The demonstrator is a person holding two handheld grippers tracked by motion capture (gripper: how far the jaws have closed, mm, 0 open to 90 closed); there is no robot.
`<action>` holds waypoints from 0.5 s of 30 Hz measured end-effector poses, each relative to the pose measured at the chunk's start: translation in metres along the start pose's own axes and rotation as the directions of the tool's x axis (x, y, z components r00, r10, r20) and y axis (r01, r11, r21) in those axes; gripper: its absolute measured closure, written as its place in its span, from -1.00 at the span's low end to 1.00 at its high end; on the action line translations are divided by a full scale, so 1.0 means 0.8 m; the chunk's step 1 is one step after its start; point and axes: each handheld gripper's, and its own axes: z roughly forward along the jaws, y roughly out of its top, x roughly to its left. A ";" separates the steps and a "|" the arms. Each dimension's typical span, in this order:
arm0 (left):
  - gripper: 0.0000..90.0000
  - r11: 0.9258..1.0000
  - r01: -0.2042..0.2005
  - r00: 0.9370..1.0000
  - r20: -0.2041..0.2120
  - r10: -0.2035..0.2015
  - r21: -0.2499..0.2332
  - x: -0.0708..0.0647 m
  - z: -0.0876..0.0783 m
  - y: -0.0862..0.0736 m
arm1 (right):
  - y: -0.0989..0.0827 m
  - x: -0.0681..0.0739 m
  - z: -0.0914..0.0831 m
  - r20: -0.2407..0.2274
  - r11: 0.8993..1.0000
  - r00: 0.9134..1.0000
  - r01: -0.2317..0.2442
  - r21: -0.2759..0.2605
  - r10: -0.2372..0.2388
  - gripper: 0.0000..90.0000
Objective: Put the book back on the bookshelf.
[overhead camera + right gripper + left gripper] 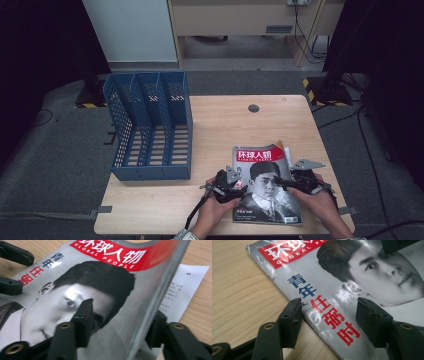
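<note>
We have the magazine (266, 186) lying flat at the near right of the worktop (220, 125), the blue file rack (150, 127) well apart at the left. The left hand-held gripper (328, 315) straddles its spine edge, jaws apart, not pinching. The right hand-held gripper (120, 322) brackets the lifted right edge (whether it presses, we cannot tell). We should close both evenly before lifting, lest pages slip.

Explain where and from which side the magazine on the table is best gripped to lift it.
Grip the magazine at its long side edges, one gripper from each side. It lies flat and is thin and floppy, so one jaw likely has to slide under an edge. The right gripper already straddles the raised right edge; the left gripper sits open over the left edge.
</note>
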 end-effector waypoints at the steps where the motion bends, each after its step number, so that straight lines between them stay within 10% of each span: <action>1: -0.16 1.000 0.000 1.000 0.000 0.000 0.000 0.000 0.000 0.000 | 0.001 0.000 0.000 -0.005 1.000 1.000 -0.006 -0.006 0.006 0.21; 15: -0.16 1.000 0.010 1.000 -0.002 -0.010 0.000 -0.001 0.000 0.000 | 0.007 0.004 0.007 0.009 0.999 0.999 -0.036 -0.033 0.037 0.75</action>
